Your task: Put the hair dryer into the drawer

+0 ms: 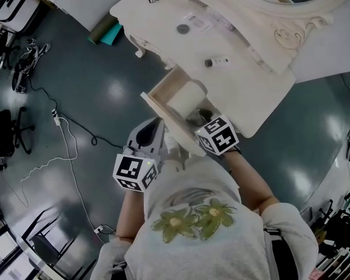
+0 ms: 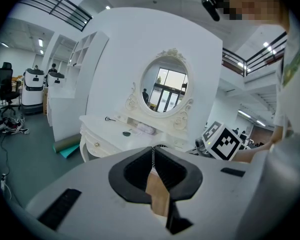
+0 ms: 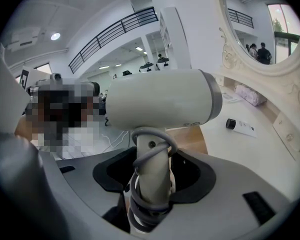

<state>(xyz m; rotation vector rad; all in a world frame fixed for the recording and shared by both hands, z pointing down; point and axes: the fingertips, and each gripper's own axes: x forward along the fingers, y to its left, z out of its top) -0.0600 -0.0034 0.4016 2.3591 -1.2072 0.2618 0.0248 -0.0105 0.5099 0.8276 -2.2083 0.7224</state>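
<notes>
Hair dryer (image 3: pixel 165 106): an off-white one with a grey band at one end of the barrel, held by its handle, which stands upright between the jaws of the right gripper (image 3: pixel 152 176). Those jaws are clamped against the handle from both sides, and the grey cord (image 3: pixel 150 194) is wound in loops around the handle just above them. From the head view the barrel (image 1: pixel 186 100) lies inside the outline of the wooden drawer (image 1: pixel 162 111), which is pulled well out of the front of the cream dressing table (image 1: pixel 245 92); whether the dryer touches the drawer bottom cannot be told. The right gripper (image 1: pixel 205 124) reaches in over the drawer's front panel, at the end nearer the table's middle.

The left gripper (image 2: pixel 153 156) has its jaws pressed together with nothing between the tips; a strip of pale wood shows in the slot beneath them. In the head view it (image 1: pixel 149 136) sits just outside the drawer front, away from the table.

On the dressing table top lie a small dark-capped tube (image 1: pixel 216 62) and, farther back, a dark round disc (image 1: pixel 183 28). The table's oval mirror (image 2: pixel 165 90) rises behind them
</notes>
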